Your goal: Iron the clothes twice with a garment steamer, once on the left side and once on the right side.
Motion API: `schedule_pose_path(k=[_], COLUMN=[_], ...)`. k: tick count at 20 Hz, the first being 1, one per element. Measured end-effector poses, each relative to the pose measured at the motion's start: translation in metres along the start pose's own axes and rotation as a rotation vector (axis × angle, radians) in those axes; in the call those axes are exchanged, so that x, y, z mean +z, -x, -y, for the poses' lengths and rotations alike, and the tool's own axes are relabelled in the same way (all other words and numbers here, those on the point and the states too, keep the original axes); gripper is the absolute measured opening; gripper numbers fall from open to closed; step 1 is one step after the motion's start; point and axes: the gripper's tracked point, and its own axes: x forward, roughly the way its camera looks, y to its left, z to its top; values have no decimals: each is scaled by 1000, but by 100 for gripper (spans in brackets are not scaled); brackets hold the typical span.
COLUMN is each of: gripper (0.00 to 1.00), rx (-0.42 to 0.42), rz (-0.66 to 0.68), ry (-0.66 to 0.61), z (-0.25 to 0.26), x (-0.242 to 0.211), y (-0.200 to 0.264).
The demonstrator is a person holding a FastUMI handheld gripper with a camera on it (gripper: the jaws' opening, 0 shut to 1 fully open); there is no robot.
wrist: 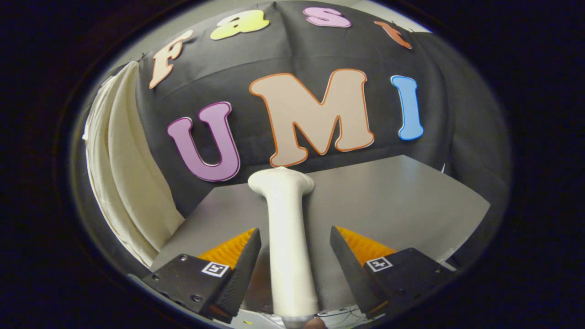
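The gripper (295, 249) is spread wide, a finger on either side of the steamer (288, 237) with a gap to each, neither touching it. The steamer runs forward between the fingers, its head beyond their tips over the grey worktop (402, 196). Farther off, left of the steamer, the cream garment (123, 169) hangs against the wall.

The gripper (295, 246) has two wedge-shaped fingers (242, 269), each tapering to a narrow edge with a finely ribbed inner face. Behind each finger sits a boxy, angular block with small round screws at its corners. A square white tag with a blocky dark pattern is stuck on top of each block, and the jaws stand apart, neither pressing on anything
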Motion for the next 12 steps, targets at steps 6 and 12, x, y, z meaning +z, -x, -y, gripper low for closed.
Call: schedule_pose_path(k=[6, 12], gripper=[51, 34], rx=[-5, 0], rz=[-59, -31], ry=[26, 18], z=[-5, -8], x=[-2, 5], y=[-6, 11])
